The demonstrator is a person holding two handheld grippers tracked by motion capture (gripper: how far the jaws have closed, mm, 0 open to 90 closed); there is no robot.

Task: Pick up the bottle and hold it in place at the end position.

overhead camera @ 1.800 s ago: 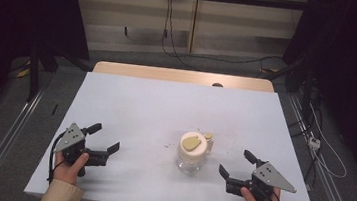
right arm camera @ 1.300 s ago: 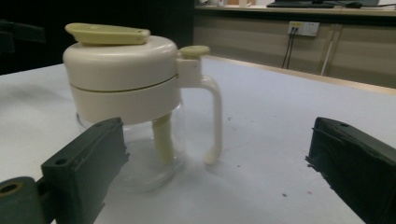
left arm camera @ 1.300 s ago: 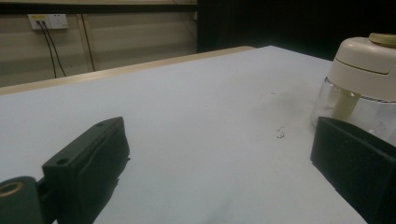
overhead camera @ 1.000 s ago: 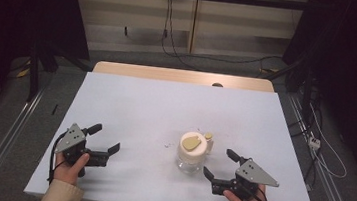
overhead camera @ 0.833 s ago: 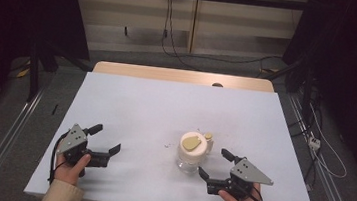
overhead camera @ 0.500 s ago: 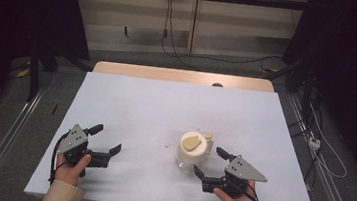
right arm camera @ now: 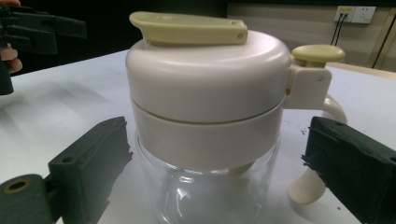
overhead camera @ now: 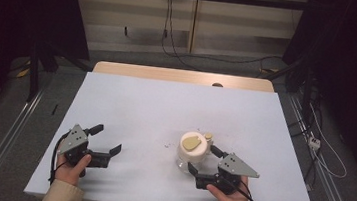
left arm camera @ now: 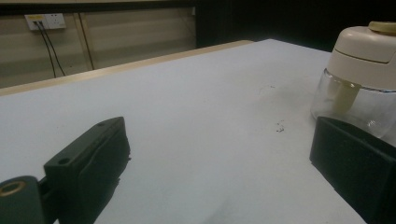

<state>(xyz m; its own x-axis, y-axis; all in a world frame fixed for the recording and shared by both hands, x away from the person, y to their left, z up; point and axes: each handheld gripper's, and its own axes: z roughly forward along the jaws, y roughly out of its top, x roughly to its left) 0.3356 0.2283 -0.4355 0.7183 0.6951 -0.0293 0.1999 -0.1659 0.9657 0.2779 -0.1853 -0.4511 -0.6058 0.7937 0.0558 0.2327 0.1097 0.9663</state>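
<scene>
Clear glossy glass or plastic for the jar point(right arm camera: 205, 186), under a smooth cream plastic lid point(right arm camera: 208, 70). Matt white bench point(overhead camera: 155, 108) with a bare wood far edge. Matt black, slightly rough gripper pads point(right arm camera: 91, 158).

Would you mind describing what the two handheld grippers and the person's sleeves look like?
Both the left gripper and the right gripper have black bodies, blocky matte-black jaws and a grey three-cornered plate on top. A black cable loops from each. A brass-coloured ring sits at each jaw base. The left sleeve is beige.
</scene>
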